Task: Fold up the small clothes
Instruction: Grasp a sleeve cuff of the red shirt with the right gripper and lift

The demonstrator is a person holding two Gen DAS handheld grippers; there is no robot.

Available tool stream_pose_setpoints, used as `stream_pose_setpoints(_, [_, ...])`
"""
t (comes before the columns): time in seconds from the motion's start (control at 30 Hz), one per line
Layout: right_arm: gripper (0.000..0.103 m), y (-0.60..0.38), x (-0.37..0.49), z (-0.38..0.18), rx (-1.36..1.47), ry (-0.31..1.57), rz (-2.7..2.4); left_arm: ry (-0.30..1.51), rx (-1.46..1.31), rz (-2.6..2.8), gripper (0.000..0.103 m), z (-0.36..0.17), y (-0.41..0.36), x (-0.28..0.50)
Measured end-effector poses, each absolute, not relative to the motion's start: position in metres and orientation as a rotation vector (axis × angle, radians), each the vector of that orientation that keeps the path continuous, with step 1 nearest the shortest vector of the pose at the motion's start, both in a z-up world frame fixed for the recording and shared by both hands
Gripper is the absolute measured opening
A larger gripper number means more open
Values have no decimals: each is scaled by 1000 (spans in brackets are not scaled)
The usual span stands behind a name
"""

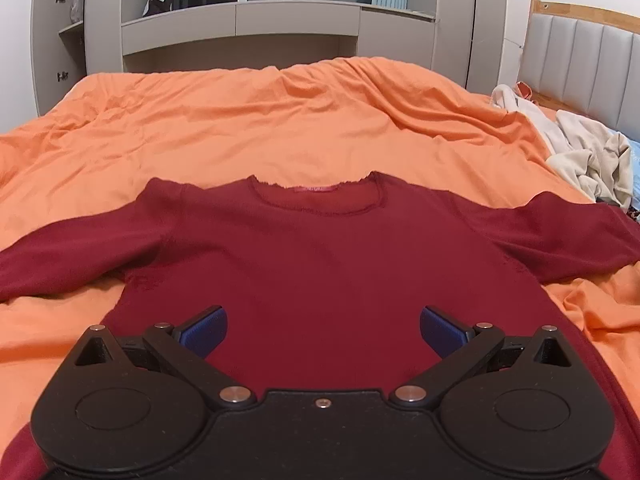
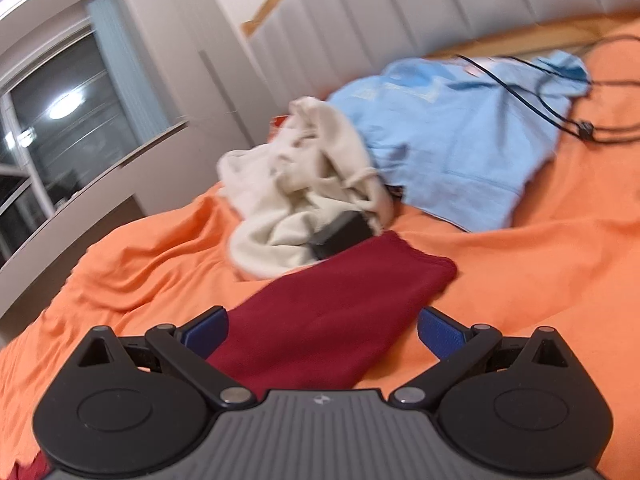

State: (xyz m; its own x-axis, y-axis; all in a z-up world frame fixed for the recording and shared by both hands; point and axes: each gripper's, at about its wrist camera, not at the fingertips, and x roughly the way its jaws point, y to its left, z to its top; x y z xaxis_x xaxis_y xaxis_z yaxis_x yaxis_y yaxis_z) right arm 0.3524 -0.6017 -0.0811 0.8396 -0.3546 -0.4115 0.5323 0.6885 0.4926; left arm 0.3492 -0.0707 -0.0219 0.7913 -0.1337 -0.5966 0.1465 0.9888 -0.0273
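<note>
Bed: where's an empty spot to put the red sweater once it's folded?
The widest bare stretch of orange bedsheet lies beyond the dark red sweater's collar, up to the grey cabinets. It's crowded toward the headboard: the cream garment, light blue hoodie and black cable pile there, touching the sweater's sleeve.

left hand-held gripper (image 1: 323,330): black body, blue pads, silver screws | right hand-held gripper (image 2: 322,330): grey ribbed plate, blue pads

A bed (image 1: 280,120) with a rumpled orange cover holds a spread dark red sweater (image 1: 320,248), cream clothes (image 2: 296,184), a light blue garment (image 2: 452,136) and a black cable (image 2: 560,116).
</note>
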Motion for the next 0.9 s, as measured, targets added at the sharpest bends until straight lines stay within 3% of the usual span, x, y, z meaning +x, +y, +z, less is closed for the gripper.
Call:
stream_pose_setpoints(0.17, [89, -619, 357, -100, 712, 297, -542, 673, -3, -134, 102, -30, -65, 354])
stream_pose_setpoints(0.23, [74, -624, 356, -104, 745, 288, -564, 681, -13, -132, 102, -31, -64, 356])
stream_pose_setpoints(0.27, [71, -628, 356, -107, 764, 280, -574, 684, -15, -131, 102, -31, -64, 357])
stream_pose_setpoints(0.37, [43, -633, 352, -109, 795, 265, -592, 691, -19, -132, 102, -34, -63, 356])
stream_pose_setpoints(0.43, [15, -634, 352, -109, 794, 265, -602, 698, -20, -132, 102, -35, -63, 357])
stream_pose_setpoints(0.53, [7, -632, 350, -105, 778, 247, -602, 701, -29, -127, 102, -34, -62, 357])
stream_pose_setpoints(0.9, [5, -565, 363, -25, 402, 160, -487, 652, -38, -53, 102, -14, -45, 361])
